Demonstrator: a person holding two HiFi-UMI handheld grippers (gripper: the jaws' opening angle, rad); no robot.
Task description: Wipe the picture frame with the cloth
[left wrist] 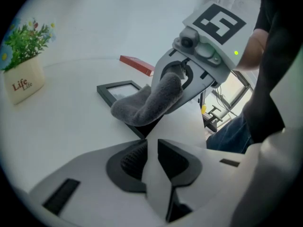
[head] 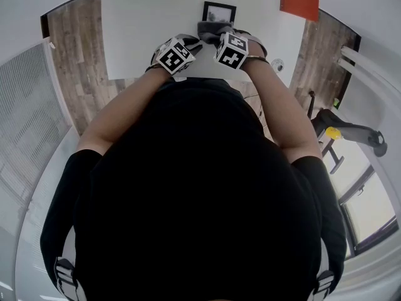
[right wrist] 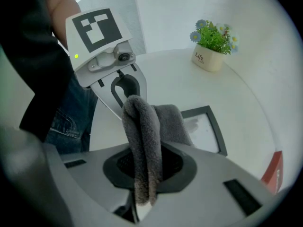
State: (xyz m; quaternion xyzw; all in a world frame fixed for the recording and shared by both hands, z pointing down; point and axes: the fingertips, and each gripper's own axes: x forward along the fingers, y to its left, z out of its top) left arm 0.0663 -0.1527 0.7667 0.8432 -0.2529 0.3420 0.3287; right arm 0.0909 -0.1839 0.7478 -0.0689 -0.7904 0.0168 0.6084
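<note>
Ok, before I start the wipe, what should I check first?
1. Cloth gripped: ok. The right gripper is closed on the grey cloth.
2. Cloth over the picture frame: ok.
3. Cloth touching the glass: cannot tell.
4. Frame flat on the table: ok.
5. Left gripper steadying the frame: not ok. Its jaws are apart and empty, short of the frame's near corner.
6. Wipe path: ok. The potted plant and the red item stand apart from the frame.

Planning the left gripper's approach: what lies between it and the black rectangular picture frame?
Just bare white table before the frame's near corner, shown in the left gripper view.
</note>
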